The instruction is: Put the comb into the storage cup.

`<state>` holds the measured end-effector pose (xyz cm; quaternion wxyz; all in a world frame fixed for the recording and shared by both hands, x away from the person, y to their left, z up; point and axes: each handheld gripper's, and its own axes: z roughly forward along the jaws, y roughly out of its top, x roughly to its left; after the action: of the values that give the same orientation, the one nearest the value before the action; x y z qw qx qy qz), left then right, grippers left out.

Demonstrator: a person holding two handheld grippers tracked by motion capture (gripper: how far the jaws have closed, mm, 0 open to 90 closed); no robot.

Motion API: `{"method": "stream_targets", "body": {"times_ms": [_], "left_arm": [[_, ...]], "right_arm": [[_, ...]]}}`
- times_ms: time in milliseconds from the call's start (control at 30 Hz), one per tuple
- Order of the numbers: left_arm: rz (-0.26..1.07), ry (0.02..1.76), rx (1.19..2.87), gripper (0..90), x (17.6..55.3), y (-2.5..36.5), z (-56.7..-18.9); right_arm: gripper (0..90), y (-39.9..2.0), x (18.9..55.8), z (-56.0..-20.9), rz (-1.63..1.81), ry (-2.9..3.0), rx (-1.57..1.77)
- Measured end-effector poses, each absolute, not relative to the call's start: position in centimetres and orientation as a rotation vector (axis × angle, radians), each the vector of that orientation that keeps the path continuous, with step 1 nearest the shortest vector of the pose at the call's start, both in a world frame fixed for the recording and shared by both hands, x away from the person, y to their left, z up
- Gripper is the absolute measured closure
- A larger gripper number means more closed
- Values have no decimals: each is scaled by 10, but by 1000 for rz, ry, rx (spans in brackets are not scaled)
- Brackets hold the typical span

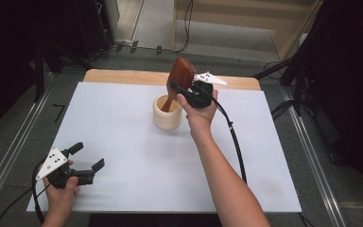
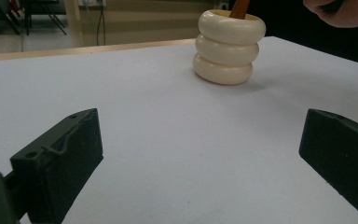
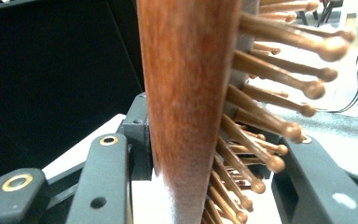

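Placement is well advanced, by my reading: the wooden hairbrush [image 1: 181, 75] stands handle-down in the cream ribbed holder [image 1: 167, 115], its handle tip already inside the mouth, at the far centre of the white table [image 1: 123, 142]; release and withdrawal remain. The right gripper [image 1: 182, 89] is clamped on the brush head, one jaw on the wood back, the other among the bristles; the left gripper [image 1: 89, 158] rests at the near left edge, jaws wide apart and empty. Open room surrounds the holder; the far wooden edge [image 1: 123, 75] lies near behind it.
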<state>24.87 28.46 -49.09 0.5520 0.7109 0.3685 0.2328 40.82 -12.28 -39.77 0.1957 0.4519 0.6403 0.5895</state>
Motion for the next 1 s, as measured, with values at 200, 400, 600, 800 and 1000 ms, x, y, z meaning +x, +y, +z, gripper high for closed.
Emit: {"method": "stream_targets", "body": {"times_ms": [200, 400, 600, 800, 1000], "left_arm": [[550, 871, 1680, 0, 249, 285, -491], [549, 866, 1685, 0, 249, 284, -491], [549, 866, 1686, 0, 249, 284, -491], [549, 865, 1686, 0, 249, 284, -491], [549, 866, 1685, 0, 249, 284, -491]], "right_arm": [[527, -117, 410, -405, 1650, 1802, 1282], [527, -113, 412, -409, 1646, 1805, 1295], [526, -111, 413, -414, 1653, 1807, 1315], [526, -111, 414, -419, 1660, 1795, 1339], [526, -118, 417, -428, 1667, 1782, 1389]]}}
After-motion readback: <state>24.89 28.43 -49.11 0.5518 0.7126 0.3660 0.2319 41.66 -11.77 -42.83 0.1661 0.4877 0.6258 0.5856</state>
